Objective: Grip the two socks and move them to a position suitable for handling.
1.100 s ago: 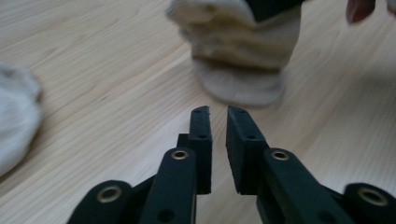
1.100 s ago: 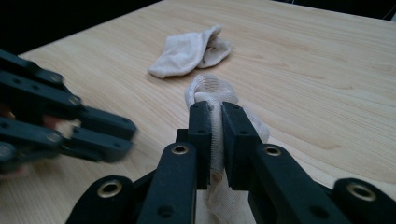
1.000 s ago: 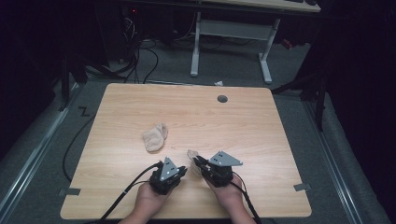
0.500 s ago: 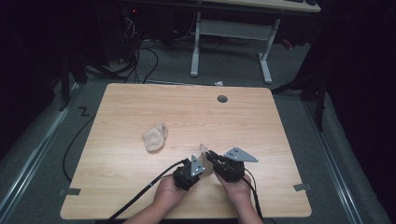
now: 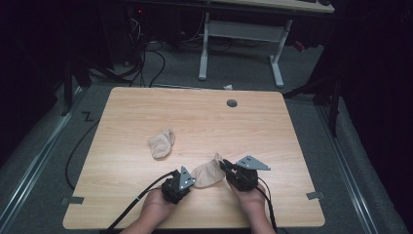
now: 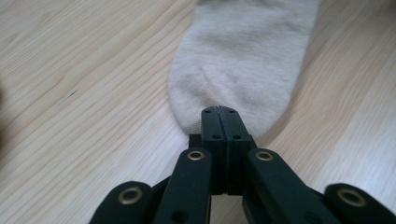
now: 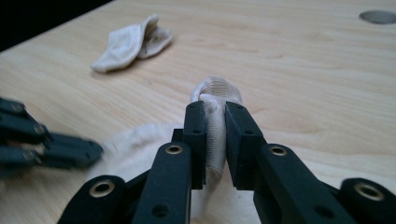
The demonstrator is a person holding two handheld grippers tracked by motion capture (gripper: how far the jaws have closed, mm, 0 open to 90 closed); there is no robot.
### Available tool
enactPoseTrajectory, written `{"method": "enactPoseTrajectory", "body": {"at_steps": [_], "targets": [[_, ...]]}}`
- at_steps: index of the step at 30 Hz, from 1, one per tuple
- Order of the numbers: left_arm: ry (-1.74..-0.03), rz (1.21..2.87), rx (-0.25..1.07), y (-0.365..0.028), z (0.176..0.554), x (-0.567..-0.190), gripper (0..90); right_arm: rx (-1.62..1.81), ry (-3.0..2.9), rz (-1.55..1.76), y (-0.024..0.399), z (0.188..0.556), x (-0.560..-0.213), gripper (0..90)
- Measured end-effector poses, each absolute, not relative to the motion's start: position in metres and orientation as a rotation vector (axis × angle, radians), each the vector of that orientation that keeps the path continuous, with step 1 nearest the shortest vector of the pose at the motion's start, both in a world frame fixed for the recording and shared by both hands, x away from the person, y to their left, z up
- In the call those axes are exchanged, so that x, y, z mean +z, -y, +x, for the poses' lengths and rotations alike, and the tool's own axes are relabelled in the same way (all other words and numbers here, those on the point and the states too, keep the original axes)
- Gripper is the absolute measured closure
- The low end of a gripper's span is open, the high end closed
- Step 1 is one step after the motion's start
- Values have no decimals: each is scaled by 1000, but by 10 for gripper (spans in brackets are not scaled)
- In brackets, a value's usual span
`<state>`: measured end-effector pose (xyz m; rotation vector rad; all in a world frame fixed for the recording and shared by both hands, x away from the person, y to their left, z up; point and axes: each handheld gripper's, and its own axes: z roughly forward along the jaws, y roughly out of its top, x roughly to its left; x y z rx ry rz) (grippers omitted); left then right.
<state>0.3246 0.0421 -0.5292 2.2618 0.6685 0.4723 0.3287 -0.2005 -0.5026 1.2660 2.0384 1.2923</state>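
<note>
Sock, near table edge: toe pinched by clenched left gripper, cuff grasped by right gripper, its jaws just eased. Second sock lies apart, unpaired.

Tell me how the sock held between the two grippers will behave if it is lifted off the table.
The sock is probably floppy: its knit cuff bunches and folds between the right gripper jaws. It likely weighs little, since the left gripper pinches just the thin toe edge. It should sag between the two grips rather than hold shape, much like the crumpled second sock.
</note>
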Motion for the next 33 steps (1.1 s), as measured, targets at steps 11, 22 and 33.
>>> {"method": "enactPoseTrajectory", "body": {"at_steps": [11,22,33], "targets": [[-794,2220,515,-91,329,-531,895,1192,-2138,1263,189,321,-516,748],[-797,2175,501,-85,334,-517,711,1154,-2129,1252,188,333,-518,737],[-817,2217,485,-79,349,-528,766,1017,-2241,1284,188,348,-531,784]]}}
